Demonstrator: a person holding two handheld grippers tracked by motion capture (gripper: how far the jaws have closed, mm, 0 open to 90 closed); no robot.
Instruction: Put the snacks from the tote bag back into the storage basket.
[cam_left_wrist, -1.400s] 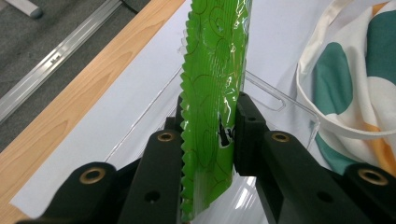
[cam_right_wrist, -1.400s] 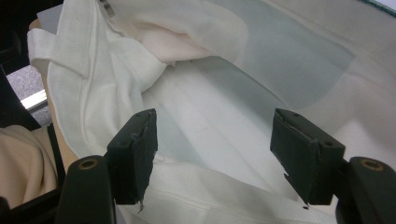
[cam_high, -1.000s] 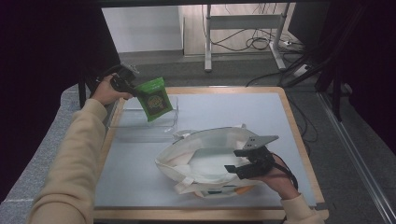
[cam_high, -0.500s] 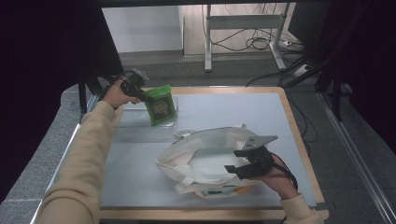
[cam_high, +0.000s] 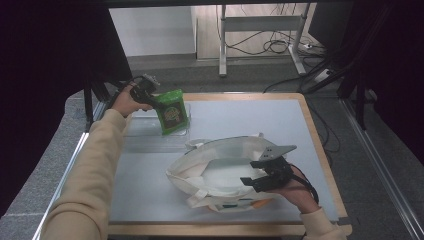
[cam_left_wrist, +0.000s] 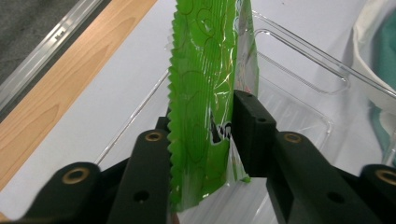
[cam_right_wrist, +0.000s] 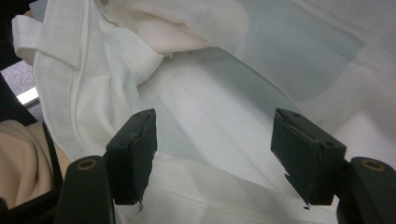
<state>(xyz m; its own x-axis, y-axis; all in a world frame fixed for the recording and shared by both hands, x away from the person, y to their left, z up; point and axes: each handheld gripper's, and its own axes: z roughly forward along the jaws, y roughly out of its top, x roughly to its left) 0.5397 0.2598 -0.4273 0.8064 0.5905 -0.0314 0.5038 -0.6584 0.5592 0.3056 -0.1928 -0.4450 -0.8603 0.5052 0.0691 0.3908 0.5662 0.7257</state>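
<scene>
Green snack packet (cam_left_wrist: 205, 93) hangs upright, long axis vertical, clenched between the jaws of the left gripper (cam_high: 150, 96) above a clear plastic tray (cam_high: 145, 137). Right gripper (cam_right_wrist: 212, 154), jaws spread wide, rests on the open mouth of the white tote bag (cam_high: 220, 172) beside it

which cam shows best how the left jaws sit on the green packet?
The left gripper view: the left gripper has a jaw pressed on each face of the green packet, near its serrated edge. The high view shows the packet whole above the clear tray, but the grip is too small there.
</scene>
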